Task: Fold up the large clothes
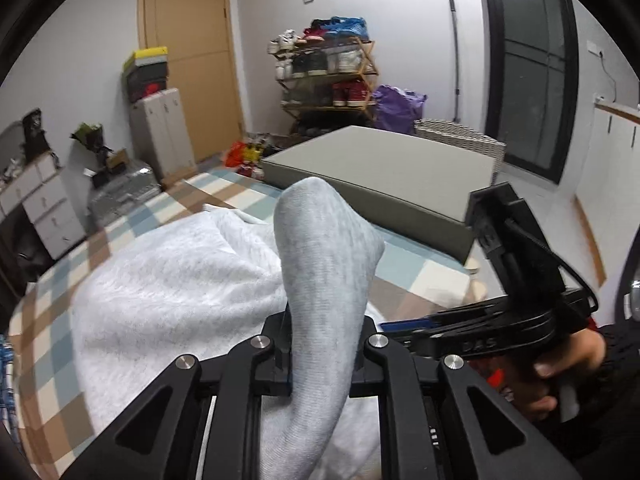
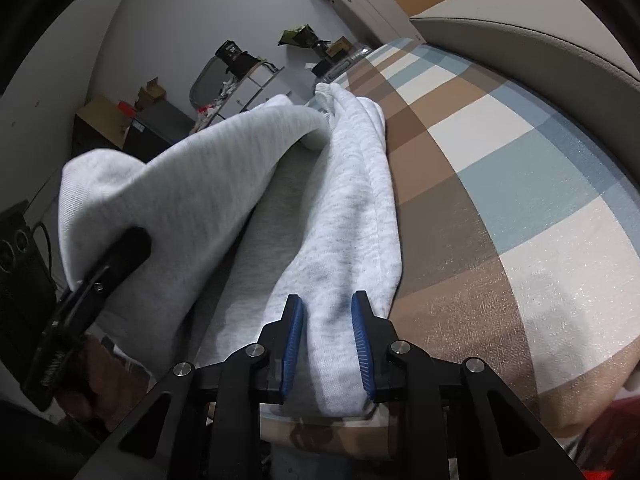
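A light grey sweatshirt-like garment [image 1: 180,272] lies rumpled on a bed with a blue, brown and cream checked cover [image 1: 120,220]. My left gripper [image 1: 326,320] is shut on a fold of it, and the pinched cloth stands up as a tall peak between the fingers. In the right wrist view the same gripper [image 2: 132,244] holds that raised fold at the left. My right gripper [image 2: 328,320] has its blue pads on either side of the garment's [image 2: 340,200] near edge, closed on the bunched cloth. A hand holds the right gripper [image 1: 400,325] close beside the left one.
A thick grey-beige mattress block [image 1: 380,168] lies across the far end of the bed [image 2: 500,160]. Beyond stand a shoe rack [image 1: 328,72], a wicker basket [image 1: 460,136], white drawers [image 1: 40,200] and a wooden door [image 1: 188,40].
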`<act>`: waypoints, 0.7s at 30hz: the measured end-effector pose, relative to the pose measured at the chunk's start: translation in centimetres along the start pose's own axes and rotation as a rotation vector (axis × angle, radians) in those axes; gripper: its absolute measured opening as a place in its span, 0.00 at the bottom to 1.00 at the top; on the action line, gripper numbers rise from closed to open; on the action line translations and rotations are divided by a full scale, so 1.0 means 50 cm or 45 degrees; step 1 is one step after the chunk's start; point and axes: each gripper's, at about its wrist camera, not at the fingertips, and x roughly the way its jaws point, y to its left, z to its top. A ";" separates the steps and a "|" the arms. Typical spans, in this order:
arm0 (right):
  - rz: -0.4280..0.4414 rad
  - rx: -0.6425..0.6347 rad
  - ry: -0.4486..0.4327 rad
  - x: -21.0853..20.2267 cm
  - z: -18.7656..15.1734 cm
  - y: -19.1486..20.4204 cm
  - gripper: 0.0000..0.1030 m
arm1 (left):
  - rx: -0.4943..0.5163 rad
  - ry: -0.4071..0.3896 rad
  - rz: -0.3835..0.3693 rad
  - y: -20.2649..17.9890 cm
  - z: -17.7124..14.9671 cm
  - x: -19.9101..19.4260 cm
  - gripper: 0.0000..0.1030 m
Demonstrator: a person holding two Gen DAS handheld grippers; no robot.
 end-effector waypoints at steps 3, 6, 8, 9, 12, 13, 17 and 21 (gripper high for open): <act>0.014 0.014 -0.004 0.001 0.000 -0.002 0.25 | 0.038 0.049 -0.027 -0.049 -0.021 0.027 0.09; 0.022 0.022 -0.013 0.002 0.000 -0.005 0.22 | 0.248 0.122 0.113 -0.110 -0.053 0.076 0.11; 0.032 0.038 -0.009 -0.001 0.002 -0.011 0.20 | 0.342 0.132 0.196 -0.135 -0.079 0.095 0.13; 0.024 0.049 0.001 -0.006 0.007 -0.011 0.19 | 0.392 0.117 0.235 -0.144 -0.089 0.094 0.16; -0.117 -0.004 0.013 -0.044 0.018 0.001 0.25 | 0.396 0.120 0.247 -0.149 -0.100 0.092 0.22; -0.196 -0.012 -0.006 -0.067 0.024 0.002 0.34 | 0.389 0.118 0.244 -0.148 -0.100 0.091 0.23; -0.123 0.035 -0.123 -0.138 0.055 0.018 0.36 | 0.394 0.104 0.250 -0.149 -0.099 0.089 0.26; 0.051 -0.036 -0.077 -0.092 0.080 0.076 0.42 | 0.471 0.108 0.238 -0.168 -0.111 0.088 0.53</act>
